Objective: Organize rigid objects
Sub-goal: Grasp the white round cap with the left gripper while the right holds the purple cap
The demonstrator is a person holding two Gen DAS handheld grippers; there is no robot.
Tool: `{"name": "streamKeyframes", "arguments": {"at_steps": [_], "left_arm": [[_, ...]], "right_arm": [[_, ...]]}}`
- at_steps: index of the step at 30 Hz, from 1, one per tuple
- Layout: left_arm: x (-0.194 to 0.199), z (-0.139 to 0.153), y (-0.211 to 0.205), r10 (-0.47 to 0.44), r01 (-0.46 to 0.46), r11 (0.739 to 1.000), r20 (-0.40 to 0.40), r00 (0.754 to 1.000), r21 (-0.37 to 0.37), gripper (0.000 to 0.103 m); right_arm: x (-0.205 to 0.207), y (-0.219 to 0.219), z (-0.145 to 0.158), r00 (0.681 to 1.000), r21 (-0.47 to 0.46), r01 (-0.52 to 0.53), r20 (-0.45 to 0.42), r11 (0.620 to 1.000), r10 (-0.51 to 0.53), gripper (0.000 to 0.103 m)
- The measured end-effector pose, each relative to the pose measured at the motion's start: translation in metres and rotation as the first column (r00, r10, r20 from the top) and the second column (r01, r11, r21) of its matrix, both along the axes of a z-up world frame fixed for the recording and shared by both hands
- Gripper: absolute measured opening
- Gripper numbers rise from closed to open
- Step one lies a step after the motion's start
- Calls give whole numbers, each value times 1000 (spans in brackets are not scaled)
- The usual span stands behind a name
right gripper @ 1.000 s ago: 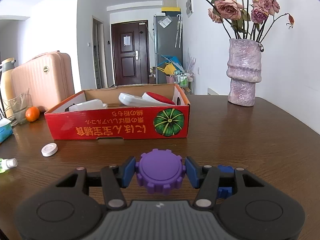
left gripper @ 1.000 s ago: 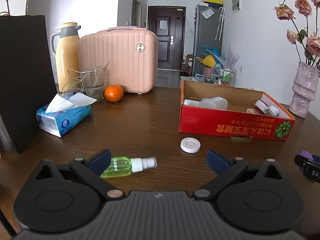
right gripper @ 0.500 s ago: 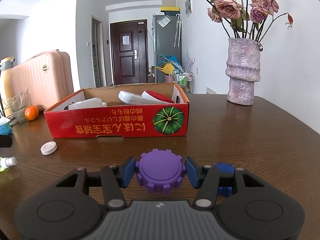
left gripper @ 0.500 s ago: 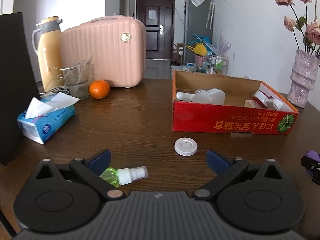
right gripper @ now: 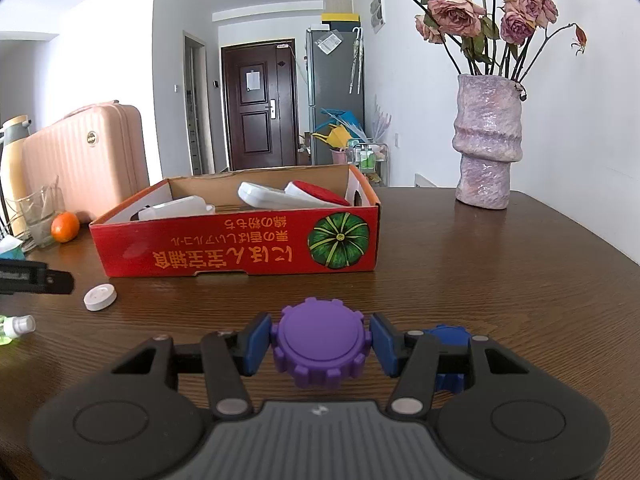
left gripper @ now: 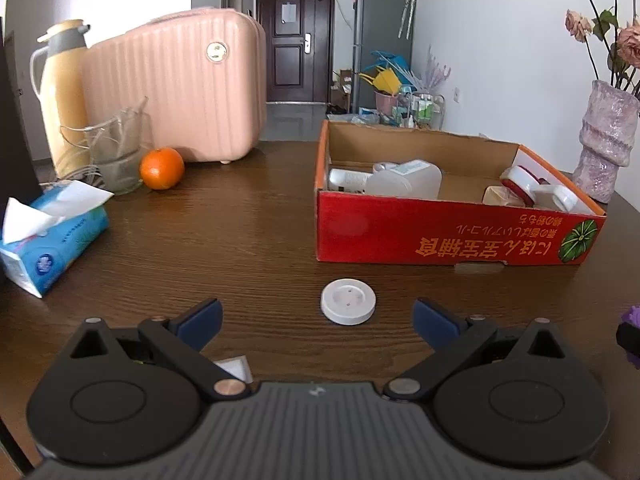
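In the left wrist view, the left gripper (left gripper: 316,314) is hovering low over the dark wooden worktop (left gripper: 240,240) with its jaws standing wide apart and nothing between them. A white round cap (left gripper: 348,296) is lying flat on the worktop just beyond the gap, nearer the right jaw than the left. Farther off to the right, the red cardboard box (left gripper: 452,236) is sitting open-topped, holding white plastic pieces and a red-rimmed one. To the far left an orange (left gripper: 162,168) is resting beside a glass jug (left gripper: 114,152), with a tissue pack (left gripper: 52,236) nearer the camera and a pink suitcase (left gripper: 176,88) behind. In the right wrist view, the right gripper (right gripper: 320,344) is holding its jaws clamped on a purple gear-shaped lid (right gripper: 320,346), one blue pad pressing each side, close above the worktop. A blue gear-shaped piece (right gripper: 448,336) is showing just behind the right jaw. The box is lying beyond, the cap is sitting near its left corner, a green spray bottle (right gripper: 14,328) is peeking in at the left edge, and a vase of dried roses (right gripper: 486,140) is standing far right.
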State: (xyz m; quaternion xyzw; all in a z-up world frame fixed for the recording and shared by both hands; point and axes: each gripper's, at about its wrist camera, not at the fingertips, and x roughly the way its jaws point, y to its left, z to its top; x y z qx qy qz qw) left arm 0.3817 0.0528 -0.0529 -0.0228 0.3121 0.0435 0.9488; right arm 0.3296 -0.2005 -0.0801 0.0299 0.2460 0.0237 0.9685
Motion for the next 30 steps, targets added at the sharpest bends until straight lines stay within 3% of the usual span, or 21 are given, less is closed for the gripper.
{"name": "streamKeyframes", "arguments": {"at_steps": [11,14,23,27,30], "left_arm": [[35,-18,-12,-37,37,999,-63,997,-7,102],[41,-21,-13,-45,44,999,-79,996,-11,96],[53,-28,-13,-74,70,997,-107,992,-36,66],[52,-28,-14,-69,67,998,-96,993,-21,40],[50,-27,-14,-70,67,997,-88,994,-27,40]], "right_arm": [[1,0,-1,1000,2,-2,-3,1000,2,53],[1,1,-2,1000,4,3,-4,1000,-3,53],[3,1,-4,1000,1,7,-16,1000,-7,53],[3,0,-4,1000,-1,7,-17,1000,-7,53],[3,1,-4,1000,-3,6,-15,1000,-6,53]]}}
